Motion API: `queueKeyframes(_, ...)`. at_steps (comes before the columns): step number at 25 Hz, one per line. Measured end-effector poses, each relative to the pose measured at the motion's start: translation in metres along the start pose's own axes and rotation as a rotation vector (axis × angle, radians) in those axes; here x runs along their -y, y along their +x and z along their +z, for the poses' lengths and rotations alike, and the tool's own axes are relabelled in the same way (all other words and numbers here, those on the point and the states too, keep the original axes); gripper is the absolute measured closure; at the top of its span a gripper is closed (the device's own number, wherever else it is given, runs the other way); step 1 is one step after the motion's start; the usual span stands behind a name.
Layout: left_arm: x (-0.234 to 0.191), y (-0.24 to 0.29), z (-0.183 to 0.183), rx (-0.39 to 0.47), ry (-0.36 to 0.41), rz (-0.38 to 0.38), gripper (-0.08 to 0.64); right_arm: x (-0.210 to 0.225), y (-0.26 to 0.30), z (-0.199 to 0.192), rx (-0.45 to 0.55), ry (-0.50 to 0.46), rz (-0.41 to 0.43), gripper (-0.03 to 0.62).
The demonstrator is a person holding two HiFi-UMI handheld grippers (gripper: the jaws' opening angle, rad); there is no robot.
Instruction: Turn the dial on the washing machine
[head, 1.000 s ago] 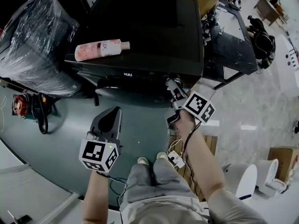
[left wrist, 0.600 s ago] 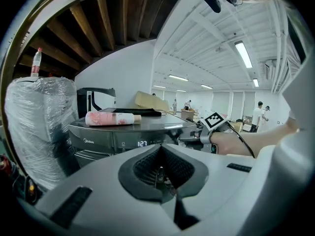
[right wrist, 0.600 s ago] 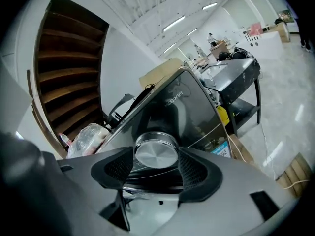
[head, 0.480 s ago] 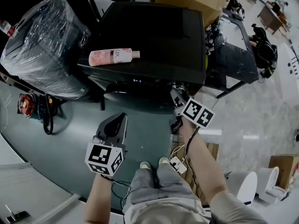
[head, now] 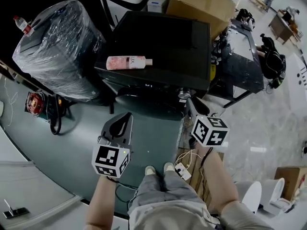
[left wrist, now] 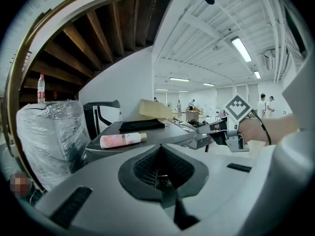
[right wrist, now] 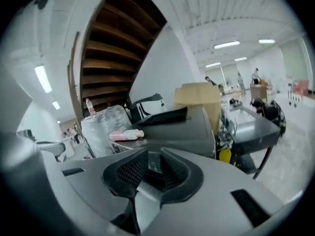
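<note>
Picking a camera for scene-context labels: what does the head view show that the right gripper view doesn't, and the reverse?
Head view only: the person's shoes and a red object at far left.
Right gripper view only: the ceiling lights and the wooden underside of a staircase.
Both: the washing machine, the pink bottle lying on its top, the plastic-wrapped bundle beside it, and the cardboard box behind it.

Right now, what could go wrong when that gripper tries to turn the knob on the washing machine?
1. The right gripper is closing its jaws at the dial, but I can't tell if the dial sits squarely between them, so they might slip off it.
2. The pink bottle lies on its side on top of the washing machine, so a hard shove could perhaps roll it off.
</note>
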State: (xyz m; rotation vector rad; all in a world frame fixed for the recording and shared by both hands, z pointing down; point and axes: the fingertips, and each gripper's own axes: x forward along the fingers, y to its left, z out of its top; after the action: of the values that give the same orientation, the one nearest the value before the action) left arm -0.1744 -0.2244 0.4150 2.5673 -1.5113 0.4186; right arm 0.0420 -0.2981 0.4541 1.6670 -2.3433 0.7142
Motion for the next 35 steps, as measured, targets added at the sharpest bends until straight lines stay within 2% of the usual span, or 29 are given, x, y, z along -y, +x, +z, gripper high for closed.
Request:
queueKeyframes(2,0.002,-0.009,0.011,0.009,0.009,0.0,0.541,-0.016,-0.021,0.022,0.049,-0.105,0.0,0.524)
queueKeyframes(5,0.006,-0.022,0.03,0.026,0.027,0.005,0.541,-0.04,-0.05,0.048,0.109,-0.219,0.022,0.546)
queueKeyframes(11,0.014,-0.054,0.066,0.068,0.053,0.008,0.541,-0.084,-0.111,0.075,0.165,-0.385,0.073,0.56)
queueKeyframes(15,0.017,-0.076,0.087,0.081,0.073,0.02,0.541,-0.105,-0.142,0.086,0.178,-0.39,0.121,0.56)
queueKeyframes(21,0.027,-0.106,0.12,0.093,0.141,0.032,0.541,-0.137,-0.187,0.11,0.227,-0.452,0.176,0.563)
queueKeyframes(29,0.038,-0.134,0.154,0.133,0.166,0.013,0.541,-0.168,-0.239,0.137,0.298,-0.389,0.229,0.565)
queueKeyframes(35,0.057,-0.158,0.177,0.125,0.198,0.001,0.541,-0.179,-0.264,0.155,0.35,-0.337,0.27,0.565)
